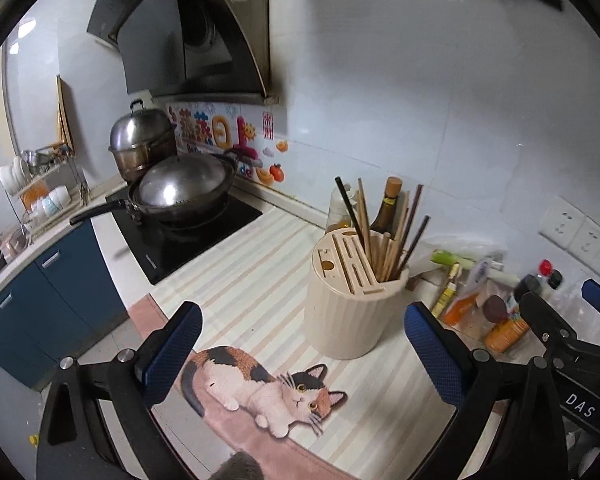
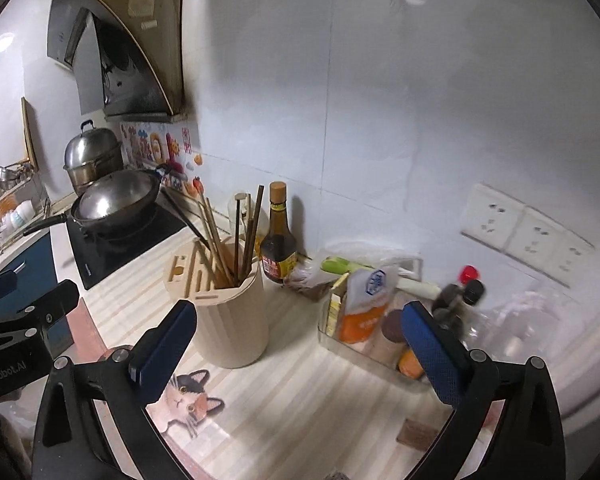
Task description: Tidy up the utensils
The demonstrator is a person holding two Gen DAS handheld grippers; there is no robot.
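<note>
Chopsticks (image 1: pixel 384 236) upright in holder (image 1: pixel 348 308), both claws empty.

Lidded wok (image 1: pixel 184 194) on black hob (image 1: pixel 188 236); steel steamer pot (image 1: pixel 142 142) behind (domed lid); sauce bottle (image 2: pixel 278 236) by wall.

Our left tool (image 1: pixel 304 350) hangs with its blue pads spread wide and nothing between them. Just ahead of it on the striped surface (image 1: pixel 240 280) stands the cream utensil holder (image 1: pixel 350 304), chopsticks (image 1: pixel 384 236) bunched upright in its open compartment. Below the tool lies a cat-print mat (image 1: pixel 268 392). Ahead to its left sits a lidded wok (image 1: pixel 180 196); to its right, the right tool (image 1: pixel 560 308) over a tray of condiments (image 1: pixel 488 312).
</note>
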